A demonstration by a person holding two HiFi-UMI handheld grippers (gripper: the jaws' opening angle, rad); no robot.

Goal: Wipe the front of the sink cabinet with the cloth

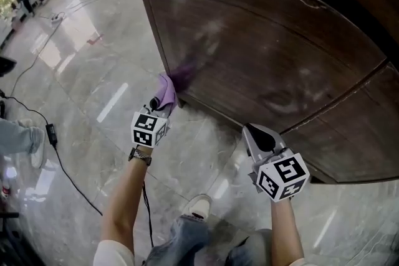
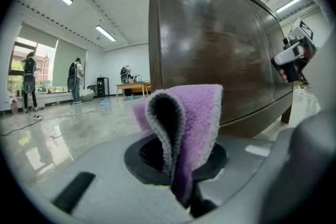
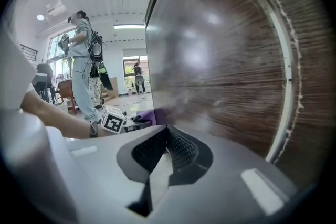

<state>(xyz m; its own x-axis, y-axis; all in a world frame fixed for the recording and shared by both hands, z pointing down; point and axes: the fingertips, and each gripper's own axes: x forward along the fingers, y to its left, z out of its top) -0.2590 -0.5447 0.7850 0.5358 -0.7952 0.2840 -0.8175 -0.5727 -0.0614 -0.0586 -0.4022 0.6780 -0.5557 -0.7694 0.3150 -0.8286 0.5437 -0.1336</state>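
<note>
The dark wood sink cabinet front [image 1: 268, 40] fills the upper right of the head view. My left gripper [image 1: 161, 103] is shut on a folded purple cloth [image 1: 167, 90], which touches the cabinet's lower left corner. In the left gripper view the cloth [image 2: 189, 128] stands up between the jaws, with the cabinet [image 2: 210, 44] just behind it. My right gripper [image 1: 260, 137] hangs near the cabinet's bottom edge, shut and holding nothing; in its own view its tips [image 3: 167, 131] meet close to the wood [image 3: 226, 60].
A glossy marble floor [image 1: 93, 84] spreads left of the cabinet, with a black cable [image 1: 59, 152] running across it. People stand far off by the windows [image 2: 52, 78], and a table [image 2: 128, 87] stands at the back. My shoe [image 1: 198, 205] is below.
</note>
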